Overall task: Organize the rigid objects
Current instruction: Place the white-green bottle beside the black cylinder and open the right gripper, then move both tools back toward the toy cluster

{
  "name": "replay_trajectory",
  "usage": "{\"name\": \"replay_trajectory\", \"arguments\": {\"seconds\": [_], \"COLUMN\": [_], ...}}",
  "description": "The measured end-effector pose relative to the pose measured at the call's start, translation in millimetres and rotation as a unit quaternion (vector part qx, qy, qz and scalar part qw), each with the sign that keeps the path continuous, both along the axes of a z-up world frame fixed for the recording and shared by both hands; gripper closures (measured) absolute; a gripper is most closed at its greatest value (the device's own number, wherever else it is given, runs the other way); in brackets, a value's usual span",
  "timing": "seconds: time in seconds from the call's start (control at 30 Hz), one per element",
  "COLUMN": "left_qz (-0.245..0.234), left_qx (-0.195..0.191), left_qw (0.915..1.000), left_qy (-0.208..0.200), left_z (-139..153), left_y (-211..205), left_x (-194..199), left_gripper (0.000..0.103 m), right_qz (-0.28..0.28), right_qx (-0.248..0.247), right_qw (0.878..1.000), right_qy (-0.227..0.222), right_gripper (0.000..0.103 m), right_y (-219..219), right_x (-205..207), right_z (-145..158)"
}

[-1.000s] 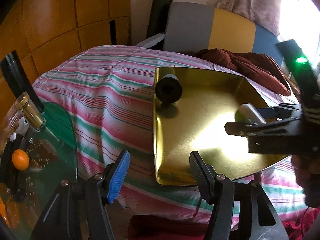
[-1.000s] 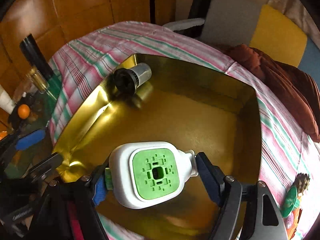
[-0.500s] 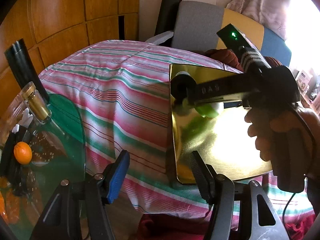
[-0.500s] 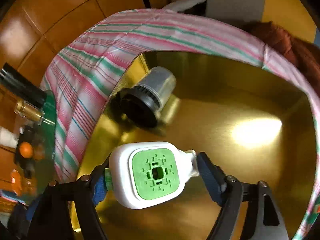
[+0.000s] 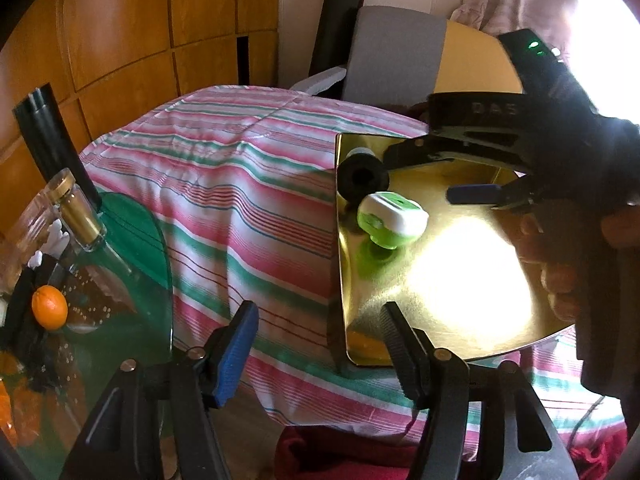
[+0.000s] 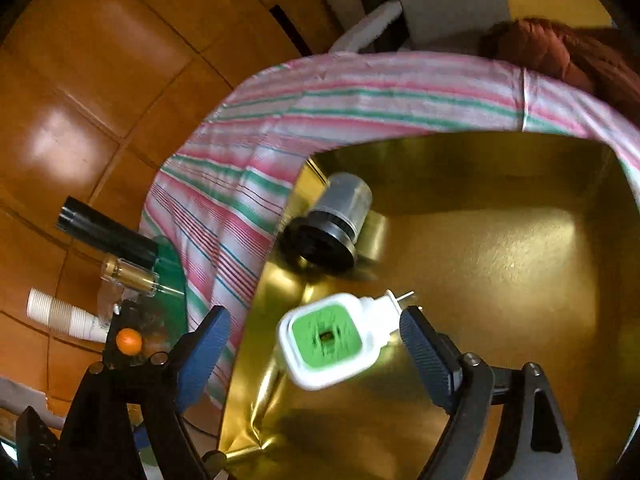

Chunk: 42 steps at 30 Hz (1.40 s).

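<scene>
A white and green plug-in device (image 6: 334,340) lies on the gold tray (image 6: 520,280), free between the jaws of my open right gripper (image 6: 316,340). It also shows in the left wrist view (image 5: 392,220), next to a black and grey cylinder (image 5: 362,176) at the tray's far left corner (image 6: 334,224). The right gripper (image 5: 472,194) hovers over the tray (image 5: 460,280) in that view. My left gripper (image 5: 320,344) is open and empty at the tray's near left corner.
The tray sits on a striped cloth (image 5: 240,200) over a table. To the left a green glass table (image 5: 132,248) holds a bottle (image 5: 80,216) and an orange (image 5: 49,306). Paper cups (image 6: 60,314) and a black tube (image 5: 48,140) stand there. A chair (image 5: 396,52) stands behind.
My right gripper has opened and let go of the white and green device, which now lies on the tray beside the cylinder. The left gripper has barely moved.
</scene>
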State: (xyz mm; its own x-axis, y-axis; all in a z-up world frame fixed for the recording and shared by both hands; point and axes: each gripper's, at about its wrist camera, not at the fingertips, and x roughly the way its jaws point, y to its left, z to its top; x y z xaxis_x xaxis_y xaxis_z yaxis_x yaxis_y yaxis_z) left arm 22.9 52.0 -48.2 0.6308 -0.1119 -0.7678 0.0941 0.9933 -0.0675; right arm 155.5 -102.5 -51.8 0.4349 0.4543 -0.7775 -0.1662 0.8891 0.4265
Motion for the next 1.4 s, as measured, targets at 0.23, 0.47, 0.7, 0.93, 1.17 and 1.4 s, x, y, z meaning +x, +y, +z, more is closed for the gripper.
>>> {"name": "replay_trajectory", "arguments": {"seconds": [0.23, 0.47, 0.7, 0.93, 1.17, 1.4], "left_qz": [0.001, -0.013, -0.03, -0.047, -0.084, -0.119], "left_qx": [0.008, 0.01, 0.016, 0.011, 0.018, 0.015], "left_qw": [1.0, 0.9998, 0.9992, 0.9986, 0.9956, 0.9922], "left_qy": [-0.001, -0.011, -0.022, -0.023, -0.037, -0.033], "left_z": [2, 7, 14, 19, 27, 30], "left_y": [-3, -12, -25, -38, -63, -90], "left_x": [-1, -5, -9, -10, -13, -10], "left_gripper": [0.034, 0.034, 0.034, 0.034, 0.034, 0.034], "right_qz": [-0.008, -0.024, -0.086, -0.154, -0.244, -0.333], "right_qx": [-0.086, -0.133, -0.172, -0.196, -0.193, -0.205], "right_qw": [0.995, 0.986, 0.968, 0.946, 0.936, 0.909], "right_qy": [-0.057, -0.1, -0.161, -0.206, -0.167, -0.142], "right_gripper": [0.015, 0.015, 0.015, 0.015, 0.023, 0.023], "right_y": [-16, -39, -74, -117, -188, -277], "right_x": [-39, -81, -126, -155, -169, -197], "right_z": [21, 34, 52, 69, 64, 68]}}
